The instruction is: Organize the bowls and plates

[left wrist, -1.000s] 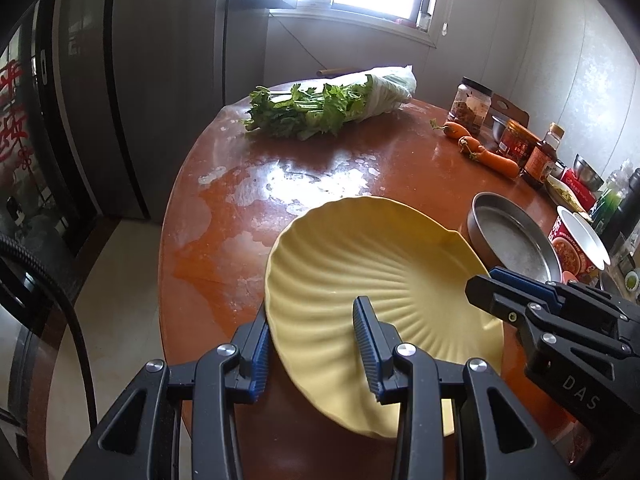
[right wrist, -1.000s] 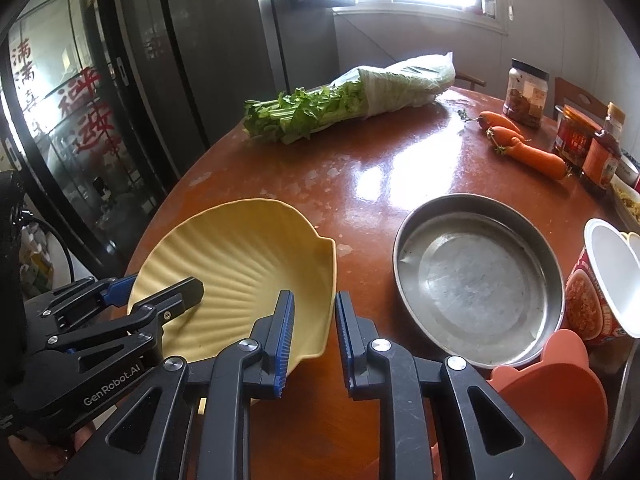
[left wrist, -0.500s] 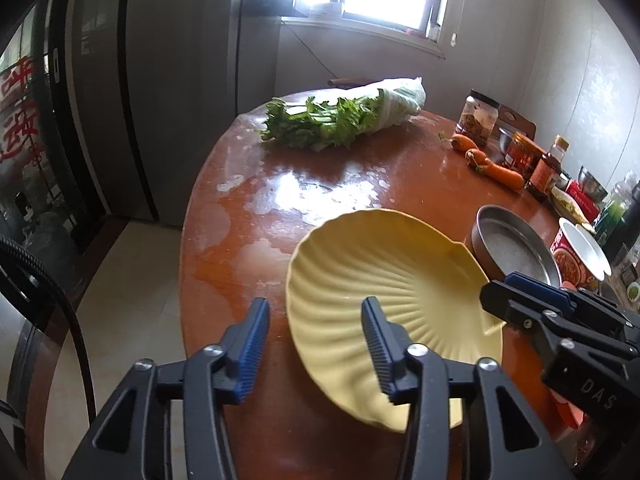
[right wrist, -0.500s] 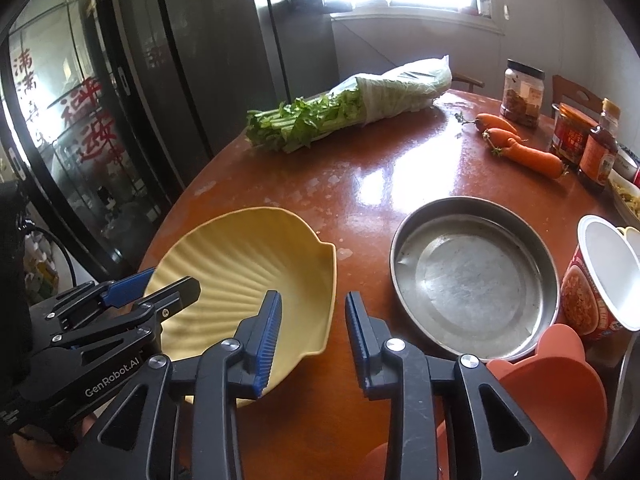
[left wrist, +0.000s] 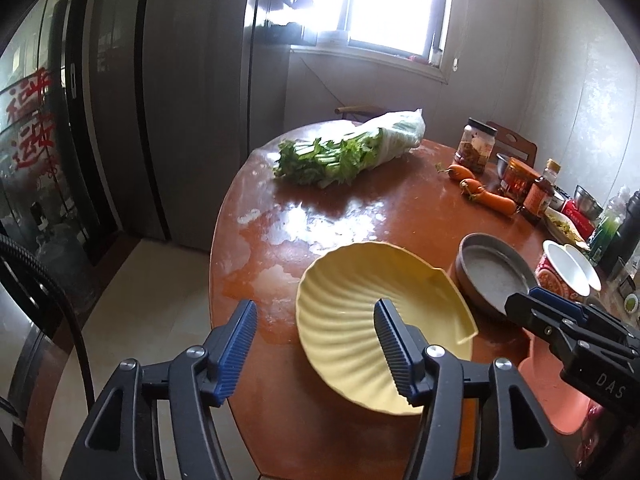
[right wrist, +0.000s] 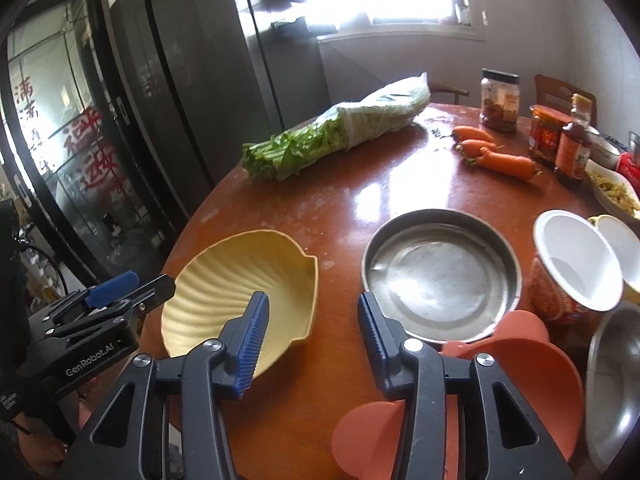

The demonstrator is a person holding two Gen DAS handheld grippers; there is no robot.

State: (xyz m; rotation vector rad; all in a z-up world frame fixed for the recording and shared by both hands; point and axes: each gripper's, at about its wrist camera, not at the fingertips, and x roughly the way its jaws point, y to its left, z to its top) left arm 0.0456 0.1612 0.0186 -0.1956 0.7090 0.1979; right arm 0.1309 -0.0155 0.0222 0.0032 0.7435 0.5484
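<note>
A yellow shell-shaped plate [left wrist: 360, 316] lies on the round brown table [left wrist: 340, 216] near its front edge; it also shows in the right wrist view [right wrist: 228, 284]. My left gripper [left wrist: 314, 338] is open and empty, just behind the plate's near rim. My right gripper [right wrist: 312, 330] is open and empty, between the plate and a round metal pan [right wrist: 440, 276]. The pan also shows in the left wrist view [left wrist: 494, 278]. An orange-pink plate [right wrist: 516, 368] lies under my right gripper.
A bag of greens [right wrist: 340, 132], carrots [right wrist: 496, 156], jars and sauce bottles [right wrist: 568, 148], a red paper cup [right wrist: 572, 268] and a steel bowl [right wrist: 616, 388] crowd the back and right. The table edge drops to the floor on the left [left wrist: 160, 300].
Both grippers have opened and let go of the yellow plate. Both have pulled back and up from it. The plate now rests on the table.
</note>
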